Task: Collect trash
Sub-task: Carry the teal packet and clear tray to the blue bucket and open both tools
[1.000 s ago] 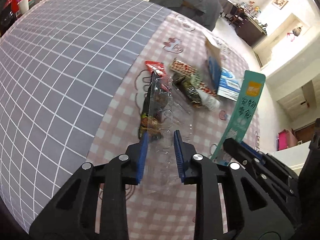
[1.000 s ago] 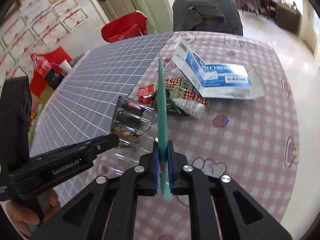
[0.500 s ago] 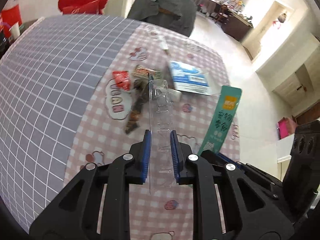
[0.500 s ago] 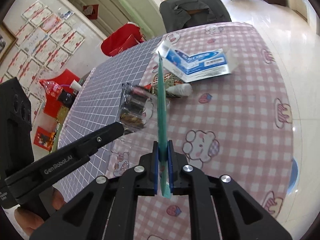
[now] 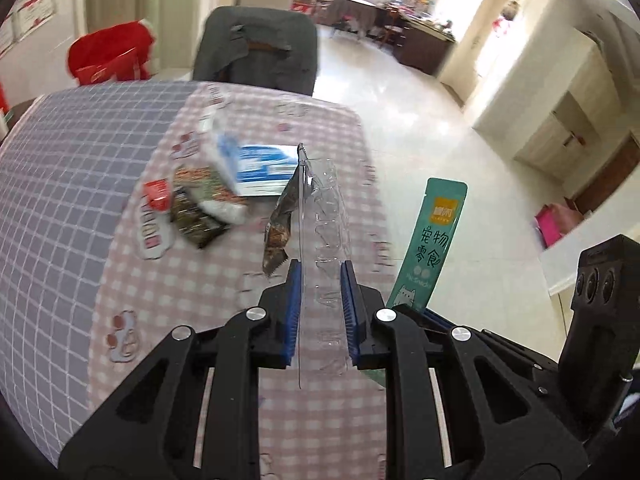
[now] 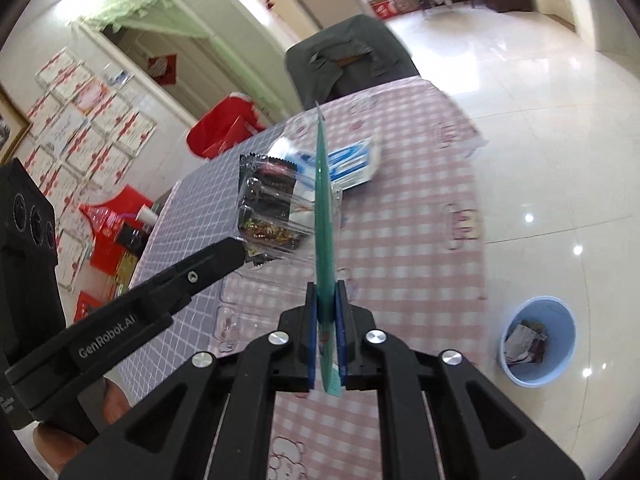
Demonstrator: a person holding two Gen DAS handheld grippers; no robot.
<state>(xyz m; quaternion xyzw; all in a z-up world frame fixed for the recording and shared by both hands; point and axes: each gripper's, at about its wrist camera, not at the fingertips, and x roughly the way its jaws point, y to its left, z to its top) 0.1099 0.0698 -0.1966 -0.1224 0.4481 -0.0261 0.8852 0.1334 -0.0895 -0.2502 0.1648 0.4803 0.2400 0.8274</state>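
My left gripper is shut on a clear plastic tray and holds it above the table; a dark snack wrapper hangs on the tray's left side. The tray also shows in the right wrist view. My right gripper is shut on a green pet-snack sachet, held upright on edge; the sachet also shows in the left wrist view. On the pink checked tablecloth lie a blue-white box, a red packet and dark wrappers.
A blue waste bin with wrappers inside stands on the tiled floor right of the table. A grey-covered chair stands at the table's far end. A red bag sits beyond the table at the left.
My left gripper has closed on the clear tray and lifted it off the table, with the dark wrapper hanging on it. Both grippers have risen and swung right; the blue bin has come into view.
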